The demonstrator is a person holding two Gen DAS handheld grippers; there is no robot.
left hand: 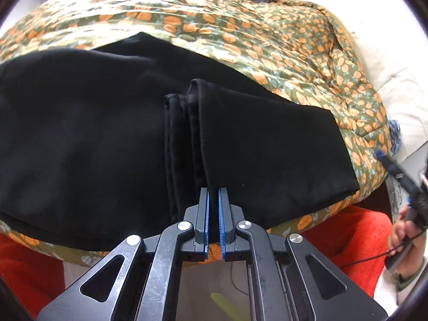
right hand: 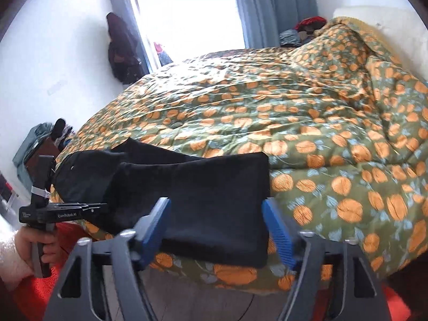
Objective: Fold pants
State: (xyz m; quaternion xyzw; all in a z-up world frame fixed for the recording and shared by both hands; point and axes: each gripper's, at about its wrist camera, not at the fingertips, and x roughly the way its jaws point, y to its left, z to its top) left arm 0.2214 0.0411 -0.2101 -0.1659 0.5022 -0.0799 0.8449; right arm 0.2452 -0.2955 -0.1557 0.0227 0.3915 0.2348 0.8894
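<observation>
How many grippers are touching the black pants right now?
1. The left gripper is shut on the pants at a raised fold near the bed's front edge. The right gripper hangs open at the hem end, not pressing.

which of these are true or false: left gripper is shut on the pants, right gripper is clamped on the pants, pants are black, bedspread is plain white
1. The left gripper is shut on the pants. True.
2. The right gripper is clamped on the pants. False: its jaws stand apart, with no pad visibly pressing on the cloth.
3. The pants are black. True.
4. The bedspread is plain white. False: it is green with an orange print.
</observation>
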